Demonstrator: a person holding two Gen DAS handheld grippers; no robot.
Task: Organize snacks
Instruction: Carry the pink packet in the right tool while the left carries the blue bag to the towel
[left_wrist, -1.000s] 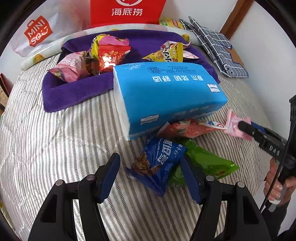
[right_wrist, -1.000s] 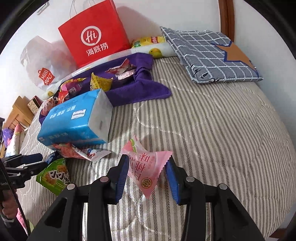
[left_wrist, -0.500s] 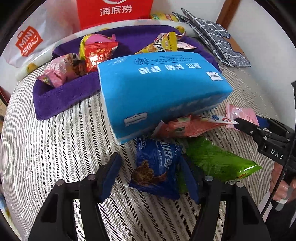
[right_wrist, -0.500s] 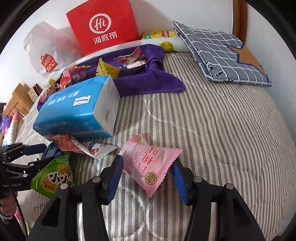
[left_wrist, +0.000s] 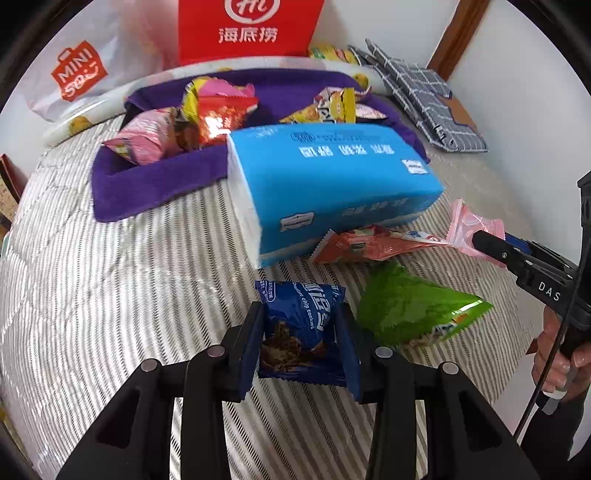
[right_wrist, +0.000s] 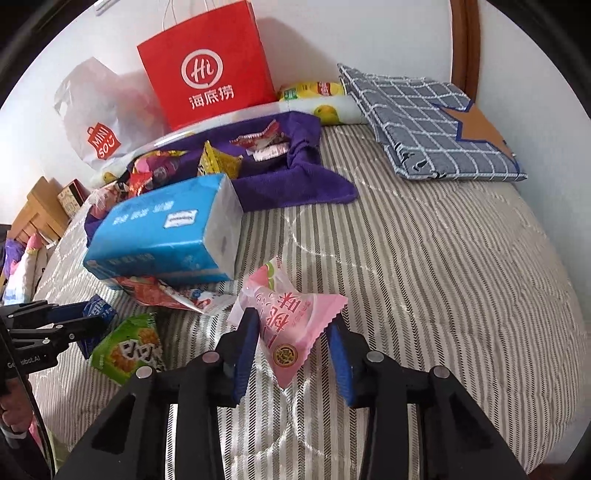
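Both tongs have just been closing, the left tongs (left_wrist: 301, 339) now pinching the blue cookie pack (left_wrist: 301, 328) and the right tongs (right_wrist: 291, 349) the pink pack (right_wrist: 291, 328) over the bed (right_wrist: 443, 277), several snacks already on the purple towel (left_wrist: 147, 184), green pack (left_wrist: 417, 306) and red pack (left_wrist: 369, 245) left.

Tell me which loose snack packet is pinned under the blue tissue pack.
The red-orange packet: its end is tucked under the tissue pack. The green packet lies clear on the bedspread.
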